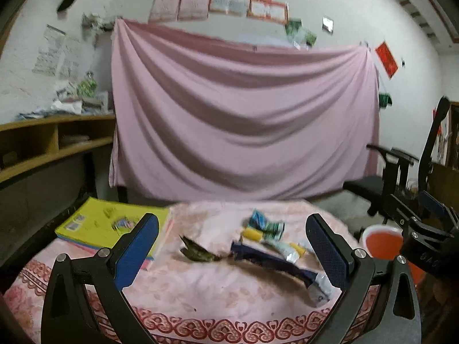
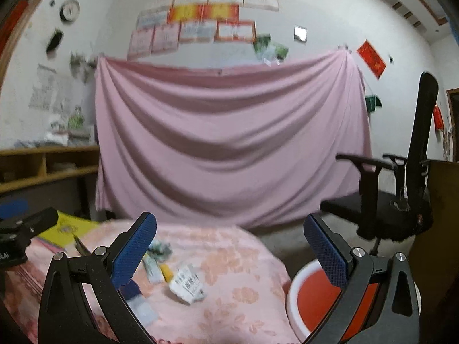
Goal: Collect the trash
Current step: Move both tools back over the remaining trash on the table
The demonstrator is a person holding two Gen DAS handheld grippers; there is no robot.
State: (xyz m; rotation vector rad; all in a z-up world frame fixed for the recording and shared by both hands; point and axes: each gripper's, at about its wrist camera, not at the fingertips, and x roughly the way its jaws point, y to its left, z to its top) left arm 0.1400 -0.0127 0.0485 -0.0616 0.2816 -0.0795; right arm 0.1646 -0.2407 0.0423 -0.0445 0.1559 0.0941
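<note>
Pink floral cloth (image 1: 218,295) covers a desk strewn with litter as two hand-held grippers hover above its near edge, both with jaws spread wide and nothing between them. Seen from the left gripper (image 1: 232,246), a dark green scrap (image 1: 198,253) lies near the middle of the cloth, with a long navy wrapper (image 1: 272,261) beside it running toward the right finger, its silvery end (image 1: 320,289) nearest the camera. Behind these sit a crumpled blue-and-green packet (image 1: 265,223), a yellow piece (image 1: 254,234) and a pale wrapper with a yellow tip (image 1: 287,249), all close together. A yellow book (image 1: 106,223) rests on a stack at the cloth's far left. The right gripper (image 2: 229,246) looks down on a white printed wrapper (image 2: 188,283) lying apart from the others, toward the desk's right side. A red bin with a white rim (image 2: 311,292) stands below the desk's right edge, partly behind that gripper's right finger; the same bin (image 1: 383,242) shows at the right of the left view. A pink sheet (image 1: 243,120) hangs across the back wall, a black office chair (image 2: 401,197) stands to the right, and wooden shelving (image 1: 54,140) lines the left. Motion blur softens the litter, so the print on it cannot be read
</note>
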